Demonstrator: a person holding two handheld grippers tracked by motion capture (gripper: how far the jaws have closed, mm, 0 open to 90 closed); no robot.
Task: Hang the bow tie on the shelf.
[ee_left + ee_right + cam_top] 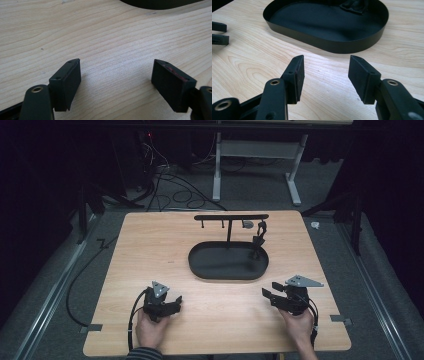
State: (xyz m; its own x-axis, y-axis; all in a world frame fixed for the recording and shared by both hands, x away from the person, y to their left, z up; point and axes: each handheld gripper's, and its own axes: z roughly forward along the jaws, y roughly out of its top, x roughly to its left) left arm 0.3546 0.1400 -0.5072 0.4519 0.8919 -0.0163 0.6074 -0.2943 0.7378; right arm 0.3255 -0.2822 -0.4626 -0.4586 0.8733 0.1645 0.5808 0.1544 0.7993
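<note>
**Both grippers wait near the tray, nothing is picked yet**

In the high view, the left gripper (172, 303) is at the lower left of the frame and the right gripper (270, 295) is at the lower right. Both stay low over the wooden table (150, 250). The jaws of each one stand apart, with only bare wood between them, so no thing is held.

The black oval tray (200, 270) lies at the centre of the frame, between the 2 grippers and a little farther from the person. In the right gripper view its wall (332, 46) fills the upper part of the frame, just in front of the jaws. A thin stand with a top bar (231, 217) rises from the back of the tray. A small dark object (260, 234) hangs at the right end of the bar, and its kind cannot be told.

The step seems to be the approach, before any grasp. The next move probably calls for the right gripper to go forward and up to the hanging object, with the jaws kept wide.

Count: 2 grippers, 1 tray, 1 stand, 1 dark object, 1 table.
</note>
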